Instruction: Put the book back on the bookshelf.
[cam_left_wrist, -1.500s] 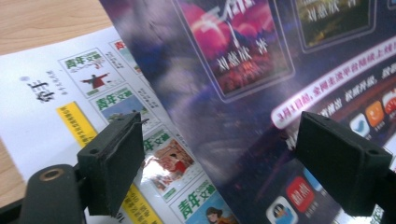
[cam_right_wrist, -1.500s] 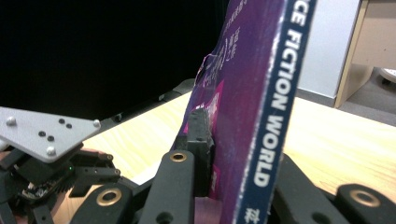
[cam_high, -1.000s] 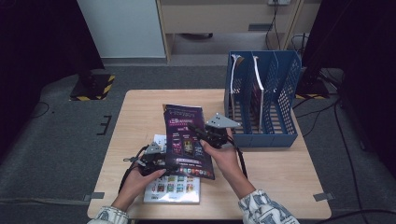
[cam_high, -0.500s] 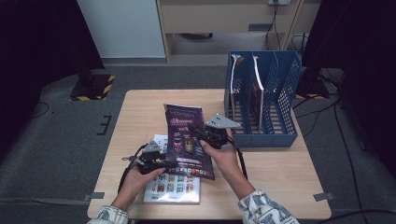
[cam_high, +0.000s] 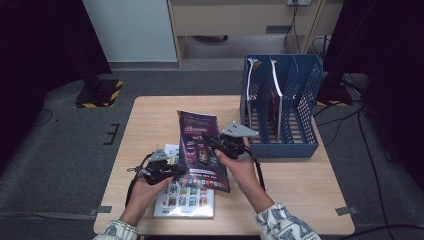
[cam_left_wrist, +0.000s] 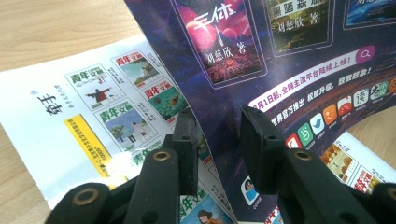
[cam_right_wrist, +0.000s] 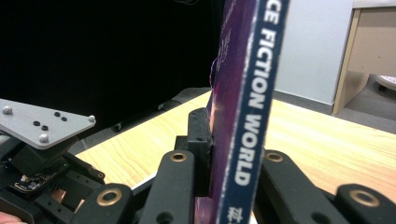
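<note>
A purple magazine (cam_high: 202, 145) is held tilted up over the table, its spine (cam_right_wrist: 243, 93) clamped in my right gripper (cam_high: 207, 139), which is shut on it. My left gripper (cam_high: 179, 170) is at the magazine's lower left edge. In the left gripper view its jaws (cam_left_wrist: 217, 126) have just been closing around that curled edge (cam_left_wrist: 280, 46). A gap remains at one pad, so they do not pinch it. A white magazine (cam_high: 185, 202) lies flat on the table under both.
A blue file rack (cam_high: 280, 100) with several slots stands at the table's right rear, with two thin white-edged items upright in it. Bare wooden tabletop (cam_high: 300, 185) shows at the right front and the left rear. Dark floor surrounds the table.
The left gripper's jaws have narrowed around the purple magazine's lower left edge. The right gripper and the magazine have stayed where they were.
</note>
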